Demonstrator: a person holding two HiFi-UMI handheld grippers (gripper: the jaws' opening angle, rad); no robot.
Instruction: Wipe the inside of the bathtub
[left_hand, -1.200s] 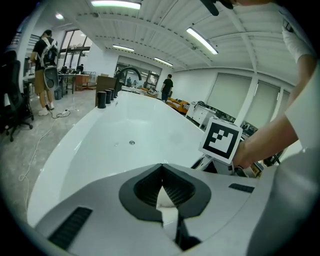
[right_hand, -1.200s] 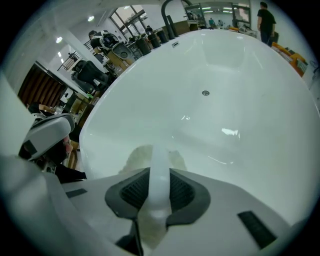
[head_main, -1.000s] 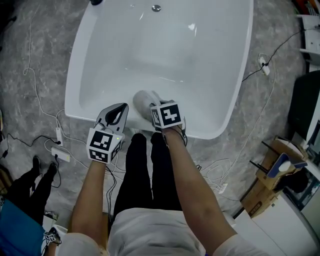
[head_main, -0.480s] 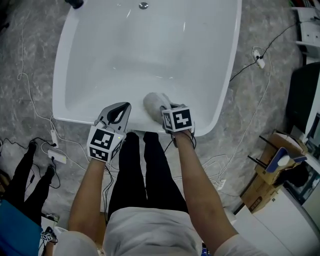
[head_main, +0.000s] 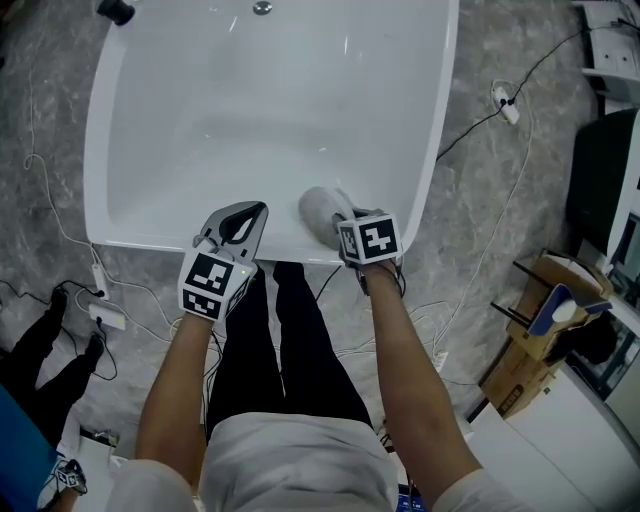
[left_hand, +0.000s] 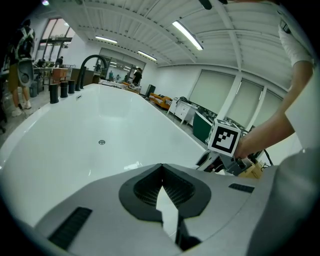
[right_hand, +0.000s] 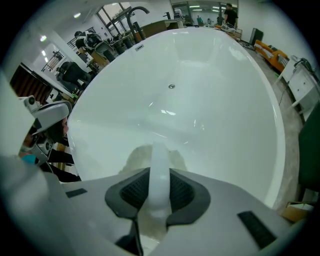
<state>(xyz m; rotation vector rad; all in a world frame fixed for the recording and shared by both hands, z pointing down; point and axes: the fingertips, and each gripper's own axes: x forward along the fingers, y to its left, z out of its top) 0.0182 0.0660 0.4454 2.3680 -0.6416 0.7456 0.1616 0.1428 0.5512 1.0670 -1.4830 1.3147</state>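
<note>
Here, grey pad (head_main: 318, 212) in right claw (right_hand: 159, 194), against near wall of bathtub (head_main: 200, 150).

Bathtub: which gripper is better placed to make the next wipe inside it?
Right. The right gripper is shut on the handle of the wiping pad, which lies against the near inner wall of the bathtub. The left gripper is shut and empty, above the near rim.

Looks down on a white bathtub (head_main: 130, 150) filling the upper frame, drain (head_main: 262, 8) at the top edge. Holds the left gripper (head_main: 245, 222) over the near rim, centre. Carries a pale pad (head_main: 320, 212) ahead of the right gripper (head_main: 345, 228), at the near inner wall. Shows cables (head_main: 500, 230) trailing over grey floor (head_main: 520, 180), right.
</note>
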